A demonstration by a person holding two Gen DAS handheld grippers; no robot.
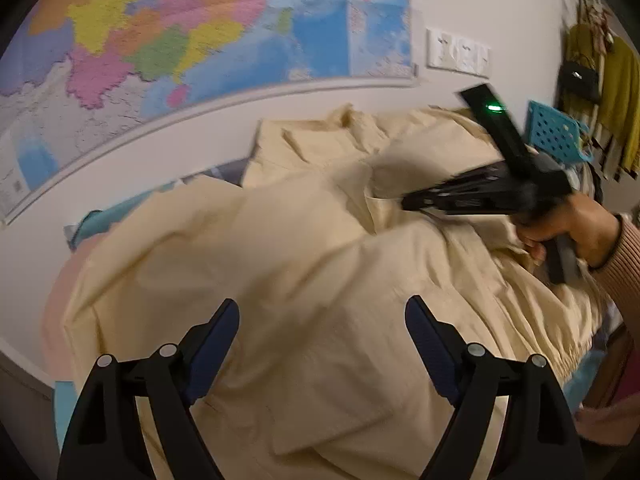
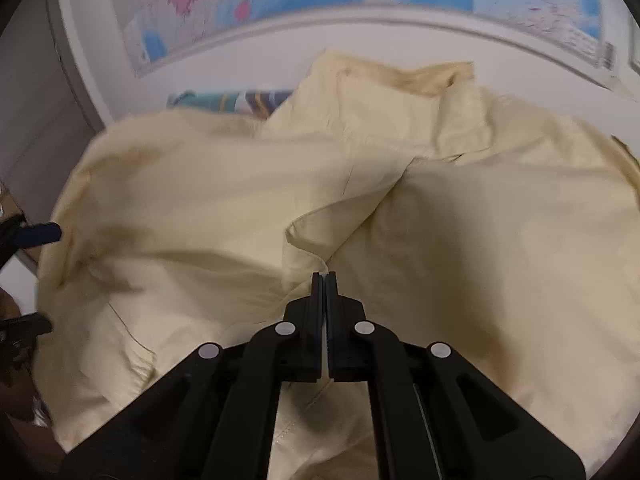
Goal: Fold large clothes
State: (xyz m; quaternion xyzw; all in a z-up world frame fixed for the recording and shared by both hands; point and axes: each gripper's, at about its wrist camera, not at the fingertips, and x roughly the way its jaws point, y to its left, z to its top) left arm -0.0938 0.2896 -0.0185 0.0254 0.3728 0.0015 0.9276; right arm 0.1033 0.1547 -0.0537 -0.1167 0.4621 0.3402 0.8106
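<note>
Right fingers [image 2: 325,276] pinching cream garment [image 2: 480,240] fold, left fingers [image 1: 224,320] apart (wall map [image 1: 160,40] behind).

A cream garment [image 2: 460,240] spills past the lower edge of the right wrist view, its full outline cut off. The right claw [image 1: 408,202] is smeared by motion blur in the left wrist view (its tips are indistinct). The left claw [image 2: 36,276] shows only partly at the frame's edge.
</note>
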